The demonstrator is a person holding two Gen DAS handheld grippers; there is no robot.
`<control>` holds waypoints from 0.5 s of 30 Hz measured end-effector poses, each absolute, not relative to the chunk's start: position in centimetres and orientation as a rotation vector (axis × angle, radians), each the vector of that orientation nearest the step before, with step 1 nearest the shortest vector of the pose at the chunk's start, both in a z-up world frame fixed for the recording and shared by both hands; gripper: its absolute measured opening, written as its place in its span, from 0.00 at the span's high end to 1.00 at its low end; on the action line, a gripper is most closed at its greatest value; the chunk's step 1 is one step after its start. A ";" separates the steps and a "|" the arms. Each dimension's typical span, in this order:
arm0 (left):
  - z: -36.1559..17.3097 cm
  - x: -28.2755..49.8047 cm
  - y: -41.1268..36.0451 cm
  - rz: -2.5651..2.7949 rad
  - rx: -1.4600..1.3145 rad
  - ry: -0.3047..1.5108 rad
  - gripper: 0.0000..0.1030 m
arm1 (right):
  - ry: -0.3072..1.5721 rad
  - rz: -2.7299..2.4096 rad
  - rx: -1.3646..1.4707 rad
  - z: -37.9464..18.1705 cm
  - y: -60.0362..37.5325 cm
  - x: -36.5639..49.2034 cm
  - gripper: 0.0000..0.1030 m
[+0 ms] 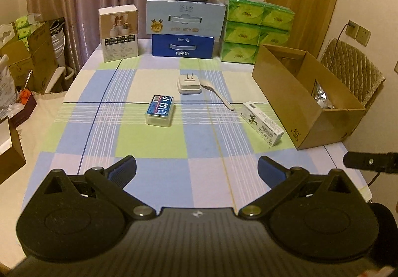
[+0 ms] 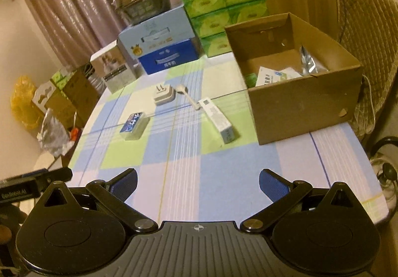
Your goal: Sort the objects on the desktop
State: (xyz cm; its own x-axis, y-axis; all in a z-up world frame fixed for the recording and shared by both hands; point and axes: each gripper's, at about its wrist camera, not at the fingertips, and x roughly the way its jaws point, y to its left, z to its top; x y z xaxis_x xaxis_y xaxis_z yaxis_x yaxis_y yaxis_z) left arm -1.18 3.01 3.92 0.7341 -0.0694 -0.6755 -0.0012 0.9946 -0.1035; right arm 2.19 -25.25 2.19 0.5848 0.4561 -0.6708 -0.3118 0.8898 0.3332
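While both grippers, left [image 1: 196, 170] and right [image 2: 197, 183], hover wide and empty, we see four items, spoon [image 1: 217, 92] included, awaiting the box [image 1: 296, 112] at right.

Dim warm indoor light, soft shadows, slight blur; fisheye-bent, vignetted edges

Left gripper [image 1: 197, 168] tilts downward, jaws spread wide, nothing between them. Right gripper [image 2: 198, 182] angles down too, jaws wide apart and empty.
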 end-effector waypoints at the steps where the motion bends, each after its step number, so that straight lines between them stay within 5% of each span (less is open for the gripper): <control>1: 3.8 -1.2 3.2 -0.034 -0.100 0.746 0.01 | 0.830 0.451 0.174 2.1 -25.1 2.2 0.02; 15: 2.3 1.2 4.6 -0.012 -0.106 0.772 0.01 | 0.803 0.484 0.018 0.1 -21.6 5.0 0.02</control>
State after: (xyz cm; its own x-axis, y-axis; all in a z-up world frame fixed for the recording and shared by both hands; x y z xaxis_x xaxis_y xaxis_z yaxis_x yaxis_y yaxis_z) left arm 1.16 4.64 2.28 0.7167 -0.0498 -0.6956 -0.0280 0.9946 -0.1000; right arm 4.98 -21.55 0.08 0.5916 0.4227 -0.6865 -0.4094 0.8911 0.1958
